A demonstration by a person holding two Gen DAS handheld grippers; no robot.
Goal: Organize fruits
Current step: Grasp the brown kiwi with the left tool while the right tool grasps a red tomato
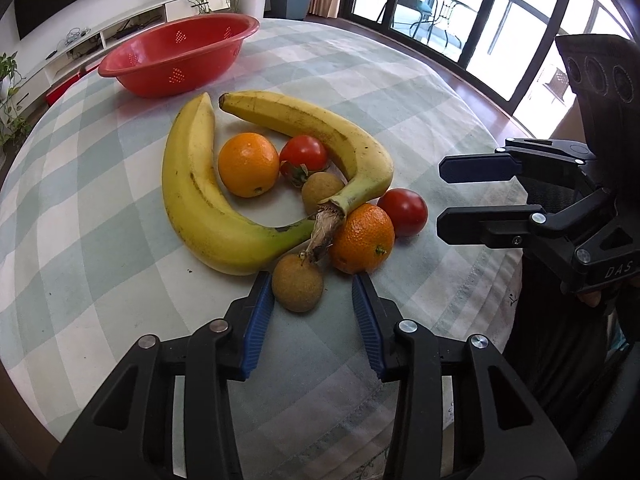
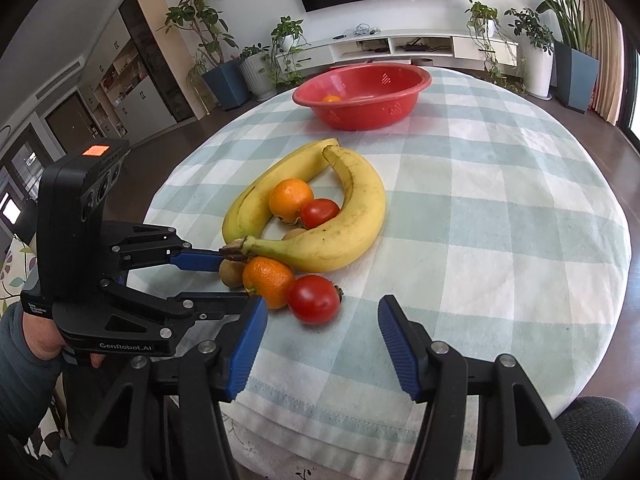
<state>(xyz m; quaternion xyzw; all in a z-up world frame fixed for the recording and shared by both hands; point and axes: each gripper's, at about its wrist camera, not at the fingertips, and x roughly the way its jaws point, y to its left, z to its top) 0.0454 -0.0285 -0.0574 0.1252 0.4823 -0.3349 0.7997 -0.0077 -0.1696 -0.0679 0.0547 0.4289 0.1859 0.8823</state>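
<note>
A heap of fruit lies mid-table: two bananas (image 1: 200,184) (image 1: 320,128), two oranges (image 1: 248,164) (image 1: 362,238), two red tomatoes (image 1: 402,212) (image 1: 304,154) and two brown kiwis (image 1: 298,284) (image 1: 322,186). My left gripper (image 1: 312,280) straddles the near kiwi. Its left pad (image 1: 260,312) is at the fruit's side and a gap remains at the right pad, so it is open. My right gripper (image 2: 322,302) is open, with the near tomato (image 2: 314,298) just ahead of its tips. A red bowl (image 2: 400,92) at the far side holds one orange (image 2: 332,99).
The table wears a green-and-white checked cloth (image 2: 500,220) with bare cloth to the right of the heap. The left gripper (image 2: 236,280) and a person's hand (image 2: 36,336) are at the table's left edge. Potted plants, a TV shelf and glass doors lie beyond.
</note>
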